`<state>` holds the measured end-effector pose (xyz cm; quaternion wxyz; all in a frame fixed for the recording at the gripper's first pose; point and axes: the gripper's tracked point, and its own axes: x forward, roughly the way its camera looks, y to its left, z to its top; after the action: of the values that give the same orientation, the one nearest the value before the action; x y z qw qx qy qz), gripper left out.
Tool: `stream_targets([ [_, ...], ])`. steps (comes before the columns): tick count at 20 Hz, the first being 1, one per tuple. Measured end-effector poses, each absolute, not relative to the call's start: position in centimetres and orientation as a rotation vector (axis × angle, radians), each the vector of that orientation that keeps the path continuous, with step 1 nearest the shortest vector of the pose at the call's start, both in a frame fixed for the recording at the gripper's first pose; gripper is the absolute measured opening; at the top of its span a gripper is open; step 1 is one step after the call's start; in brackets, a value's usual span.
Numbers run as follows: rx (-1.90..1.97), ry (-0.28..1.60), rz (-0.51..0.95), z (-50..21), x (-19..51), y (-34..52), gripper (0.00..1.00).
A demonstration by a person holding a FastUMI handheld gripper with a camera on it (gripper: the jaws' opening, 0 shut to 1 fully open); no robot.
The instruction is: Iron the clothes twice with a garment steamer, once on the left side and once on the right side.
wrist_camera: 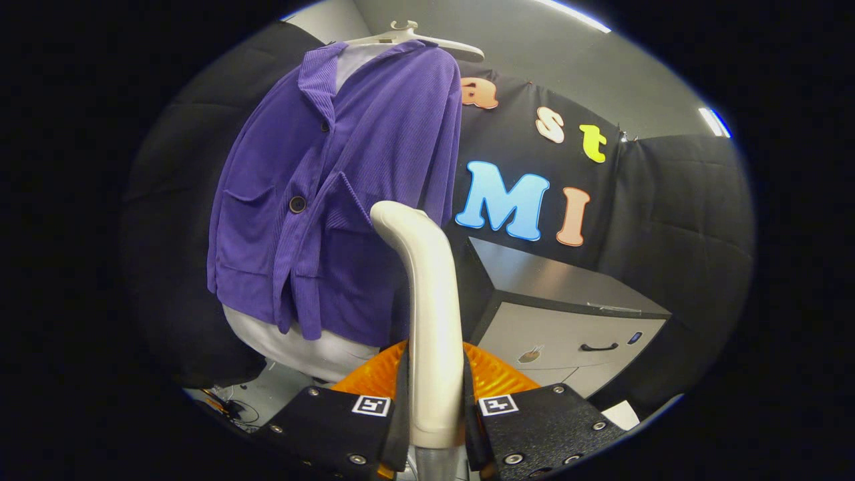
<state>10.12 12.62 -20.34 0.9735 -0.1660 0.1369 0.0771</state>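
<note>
The hand-held gripper point(434, 414) is clamped on the garment steamer's cream handle point(431, 314), both fingers pressing its sides. The steamer head point(394, 217) points at the purple corduroy jacket point(334, 194), which hangs on a white hanger point(414, 39) beyond the fingers; contact is hard to judge. A pass seems about to start: next, press the head to one front panel and stroke downward.

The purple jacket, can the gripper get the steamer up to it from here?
Probably yes. The gripper is shut on the steamer, whose curved head already stands just in front of the purple jacket hanging on its hanger. Nothing sits between them; the cabinet stands off to the side.
</note>
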Motion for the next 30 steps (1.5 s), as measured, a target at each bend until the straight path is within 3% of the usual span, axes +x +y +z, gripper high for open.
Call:
stream_targets([
  [14, -0.384, 0.530, 0.233, -28.5, 5.1, 10.9, 0.34],
  [21, -0.411, 0.551, 0.377, -29.5, 1.5, 14.0, 0.34],
  [30, -0.352, 0.473, 0.523, -21.3, -1.0, 21.0, 0.34],
])
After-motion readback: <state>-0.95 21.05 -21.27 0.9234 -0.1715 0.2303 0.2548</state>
